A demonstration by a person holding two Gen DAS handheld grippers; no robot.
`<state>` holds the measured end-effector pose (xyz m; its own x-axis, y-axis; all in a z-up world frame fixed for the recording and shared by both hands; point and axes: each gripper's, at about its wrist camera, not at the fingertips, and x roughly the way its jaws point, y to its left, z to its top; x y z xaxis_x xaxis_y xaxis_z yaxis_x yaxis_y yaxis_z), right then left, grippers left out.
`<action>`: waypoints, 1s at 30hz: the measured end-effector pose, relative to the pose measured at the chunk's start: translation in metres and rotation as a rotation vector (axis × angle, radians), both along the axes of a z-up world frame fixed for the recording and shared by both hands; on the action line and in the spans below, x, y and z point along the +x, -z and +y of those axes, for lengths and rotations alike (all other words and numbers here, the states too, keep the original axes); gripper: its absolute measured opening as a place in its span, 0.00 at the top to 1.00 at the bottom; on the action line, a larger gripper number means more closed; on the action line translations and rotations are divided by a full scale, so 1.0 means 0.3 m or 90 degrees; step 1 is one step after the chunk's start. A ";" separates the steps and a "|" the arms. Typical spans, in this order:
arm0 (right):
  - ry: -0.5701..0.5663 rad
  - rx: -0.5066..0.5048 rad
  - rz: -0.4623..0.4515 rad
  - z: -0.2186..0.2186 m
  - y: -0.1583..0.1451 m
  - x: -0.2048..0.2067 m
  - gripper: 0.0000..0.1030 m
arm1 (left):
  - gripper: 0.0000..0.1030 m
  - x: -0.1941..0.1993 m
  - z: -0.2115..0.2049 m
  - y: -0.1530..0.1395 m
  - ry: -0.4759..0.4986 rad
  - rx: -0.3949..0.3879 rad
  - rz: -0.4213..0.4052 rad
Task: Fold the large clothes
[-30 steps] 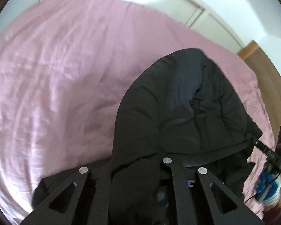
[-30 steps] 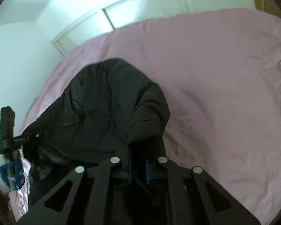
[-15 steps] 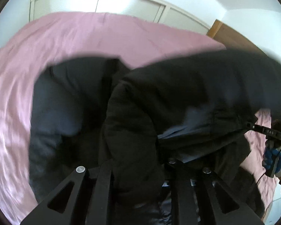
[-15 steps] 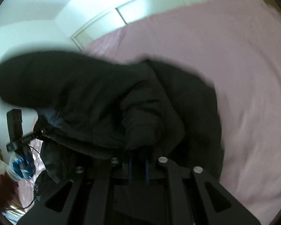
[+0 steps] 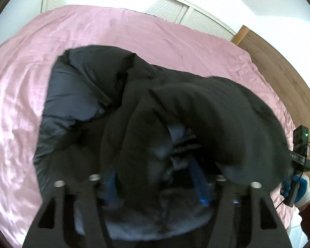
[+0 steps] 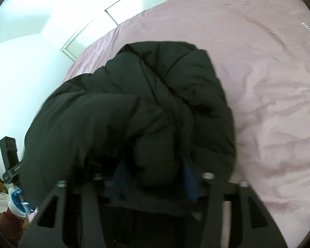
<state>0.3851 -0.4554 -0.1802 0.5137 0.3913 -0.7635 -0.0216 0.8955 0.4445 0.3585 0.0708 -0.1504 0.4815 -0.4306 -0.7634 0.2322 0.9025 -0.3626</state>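
Left wrist: both grippers — left gripper [image 5: 158,183], right gripper [image 6: 152,172] — spread wide, releasing the jacket [image 5: 117,111] folded onto the bed [image 5: 20,95].

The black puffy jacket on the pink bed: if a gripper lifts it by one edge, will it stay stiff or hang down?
The jacket would probably sag; it already lies in soft folds. Its quilted bulk looks light. The shiny shell may slip on the sheet.
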 end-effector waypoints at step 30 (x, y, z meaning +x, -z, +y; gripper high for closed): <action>-0.124 -0.146 -0.003 0.444 0.083 0.185 0.42 | 0.29 0.208 -0.299 0.211 0.010 0.037 0.015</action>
<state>0.4407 -0.3221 -0.2051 0.4492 0.3001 -0.8415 -0.2044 0.9514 0.2301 0.4211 -0.0190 -0.2137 0.4563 -0.3927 -0.7985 0.2389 0.9185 -0.3152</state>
